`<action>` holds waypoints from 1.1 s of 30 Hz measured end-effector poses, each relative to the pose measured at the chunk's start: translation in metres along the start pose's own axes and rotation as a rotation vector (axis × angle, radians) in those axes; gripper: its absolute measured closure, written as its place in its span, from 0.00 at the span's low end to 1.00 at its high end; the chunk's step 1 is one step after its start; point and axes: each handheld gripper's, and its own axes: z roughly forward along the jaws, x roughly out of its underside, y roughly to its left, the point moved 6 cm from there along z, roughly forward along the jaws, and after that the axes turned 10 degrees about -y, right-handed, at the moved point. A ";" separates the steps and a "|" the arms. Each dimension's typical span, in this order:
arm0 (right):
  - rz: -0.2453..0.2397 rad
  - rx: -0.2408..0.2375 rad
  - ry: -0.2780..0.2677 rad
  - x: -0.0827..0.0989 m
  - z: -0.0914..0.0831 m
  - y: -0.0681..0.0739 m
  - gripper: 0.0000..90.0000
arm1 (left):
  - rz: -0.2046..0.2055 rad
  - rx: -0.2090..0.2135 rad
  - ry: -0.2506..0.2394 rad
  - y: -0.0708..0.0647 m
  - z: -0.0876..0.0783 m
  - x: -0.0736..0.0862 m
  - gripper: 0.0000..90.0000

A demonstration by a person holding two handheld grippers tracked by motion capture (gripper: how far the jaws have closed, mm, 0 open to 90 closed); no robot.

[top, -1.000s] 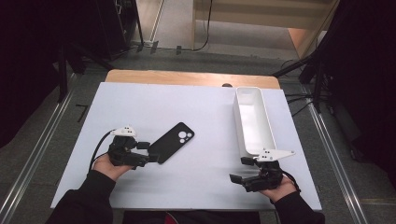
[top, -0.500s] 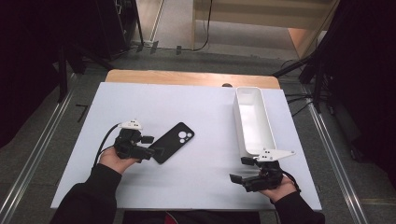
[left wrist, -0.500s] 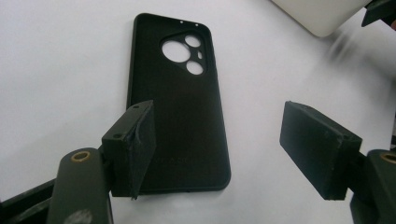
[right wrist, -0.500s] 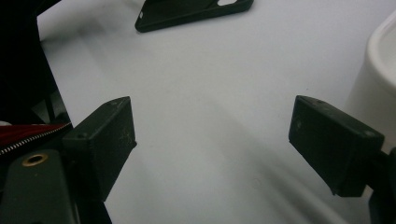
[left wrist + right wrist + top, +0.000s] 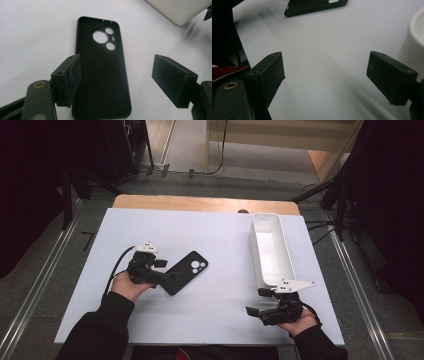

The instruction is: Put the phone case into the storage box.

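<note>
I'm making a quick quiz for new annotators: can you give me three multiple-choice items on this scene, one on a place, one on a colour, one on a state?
1. Where is the phone case?
A. in the tray
B. flat on the table, at the left gripper
C. on the floor

2. What colour is the tray?
A. white
B. red
C. black

3. How do the right gripper jaws stand?
A. shut on the tray
B. shut on the case
C. open, nothing between

Answers: 1 B, the case lies on the table between the left gripper jaws; 2 A, its walls are white; 3 C, only bare table between them.
</note>
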 end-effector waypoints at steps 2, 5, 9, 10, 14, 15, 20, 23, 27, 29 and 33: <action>0.002 0.000 0.000 0.000 0.000 0.000 0.15 | 0.005 -0.002 -0.002 0.000 0.003 -0.003 0.26; 0.003 0.001 0.002 0.000 0.000 0.000 0.14 | 0.013 -0.002 0.002 0.001 0.008 -0.008 0.26; 0.001 0.002 0.001 0.000 0.000 0.000 0.14 | 0.005 -0.006 -0.018 0.002 0.013 -0.017 0.27; 0.002 0.001 0.000 0.000 0.000 0.000 0.14 | 0.008 -0.009 -0.014 0.003 0.014 -0.018 0.28; 0.005 0.004 0.000 0.000 0.000 -0.001 0.14 | 0.038 -0.041 -0.014 0.002 0.022 -0.023 0.28; 0.005 0.003 -0.001 0.000 0.000 -0.001 0.14 | 0.040 -0.046 -0.016 0.002 0.023 -0.024 0.27; 0.008 0.002 0.000 0.000 0.000 -0.001 0.14 | 0.029 -0.093 -0.016 0.004 0.031 -0.025 0.00; 0.008 0.004 -0.002 0.000 -0.001 -0.001 0.14 | 0.040 -0.093 -0.004 0.005 0.032 -0.023 0.00; 0.006 0.005 -0.002 0.000 -0.001 -0.001 0.14 | 0.040 -0.086 -0.011 0.003 0.034 -0.022 0.00; 0.001 0.004 -0.004 0.000 -0.001 -0.001 0.15 | 0.047 -0.088 -0.014 0.002 0.035 -0.021 0.00; 0.001 0.005 -0.003 0.000 -0.001 -0.001 0.14 | 0.066 -0.103 -0.013 0.000 0.037 -0.019 0.00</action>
